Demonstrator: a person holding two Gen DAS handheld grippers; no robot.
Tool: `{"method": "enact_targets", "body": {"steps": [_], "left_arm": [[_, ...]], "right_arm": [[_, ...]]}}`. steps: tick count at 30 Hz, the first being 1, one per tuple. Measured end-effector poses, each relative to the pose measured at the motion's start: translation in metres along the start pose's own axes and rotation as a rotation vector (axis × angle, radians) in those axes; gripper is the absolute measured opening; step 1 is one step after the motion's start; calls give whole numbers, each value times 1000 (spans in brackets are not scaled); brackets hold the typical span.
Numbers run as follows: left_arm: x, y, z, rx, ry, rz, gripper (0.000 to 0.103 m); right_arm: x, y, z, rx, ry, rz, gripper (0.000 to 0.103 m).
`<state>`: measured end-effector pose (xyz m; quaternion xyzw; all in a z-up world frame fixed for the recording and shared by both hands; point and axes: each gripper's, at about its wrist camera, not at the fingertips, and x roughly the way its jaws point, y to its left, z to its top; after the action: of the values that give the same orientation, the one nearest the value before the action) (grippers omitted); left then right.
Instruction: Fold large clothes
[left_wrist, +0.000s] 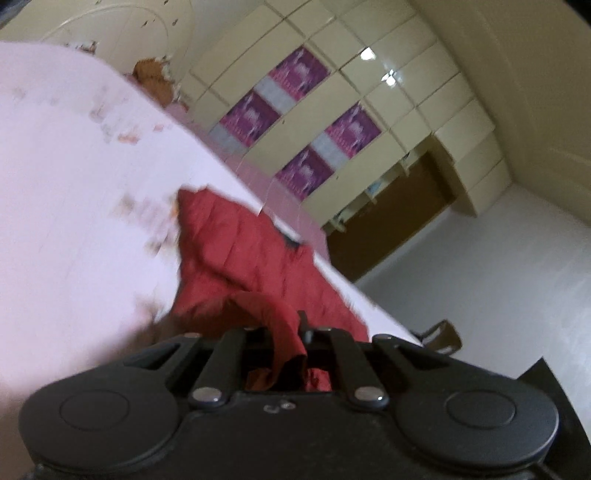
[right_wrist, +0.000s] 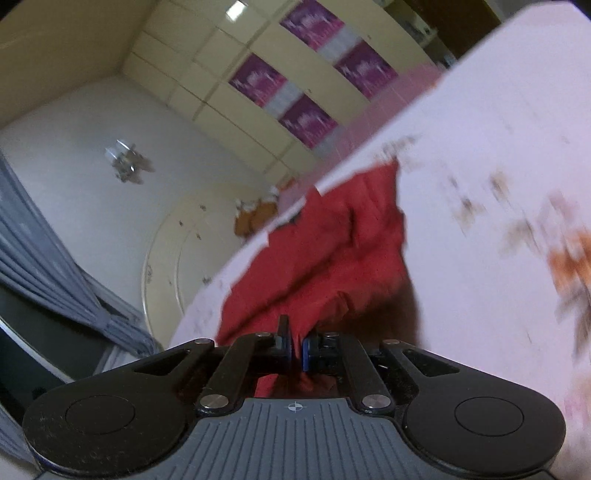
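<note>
Cream wardrobe doors (left_wrist: 332, 110) with purple printed panels (left_wrist: 251, 118) are seen behind a bed covered by a pale pink sheet (left_wrist: 74, 221), and both views are tilted steeply and smeared by motion blur. Small brownish marks are scattered over the sheet, but their pattern cannot be made out. An orange-brown soft shape (left_wrist: 153, 79) is glimpsed at the far end of the bed; what it is cannot be told. Grey pleated curtains (right_wrist: 48, 266) are cut off at the left edge of the right wrist view, and a ceiling light fitting (right_wrist: 127, 166) is shown only as a blur.

A red quilted garment (left_wrist: 236, 251) is spread across the sheet near the bed's edge, its surface puffy and creased into soft ridges. One end is drawn up toward each camera — the fabric there is darker and partly hidden behind the black linkages.

The left gripper (left_wrist: 291, 336) is closed on a bunched fold of the red quilted garment, a loop of cloth being seen between its fingers. The right gripper (right_wrist: 297, 345) is pinched narrow, its blue pads (right_wrist: 306, 350) nearly meeting, with red cloth caught between them and hanging below.
</note>
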<state>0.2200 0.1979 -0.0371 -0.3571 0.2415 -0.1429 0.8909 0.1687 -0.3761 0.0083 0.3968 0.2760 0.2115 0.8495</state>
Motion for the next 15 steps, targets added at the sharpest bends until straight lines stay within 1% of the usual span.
{"method": "enact_targets", "body": {"steps": [4, 7, 11, 15], "left_arm": [[27, -9, 31, 12, -22, -29, 7], [50, -16, 54, 25, -25, -45, 7], [87, -19, 84, 36, -20, -58, 7], [133, -12, 113, 38, 8, -29, 7]], "right_arm": [[21, 12, 37, -15, -42, 15, 4], [43, 19, 62, -23, -52, 21, 4], [76, 20, 94, -2, -64, 32, 4], [119, 5, 129, 59, -67, 18, 4]]}}
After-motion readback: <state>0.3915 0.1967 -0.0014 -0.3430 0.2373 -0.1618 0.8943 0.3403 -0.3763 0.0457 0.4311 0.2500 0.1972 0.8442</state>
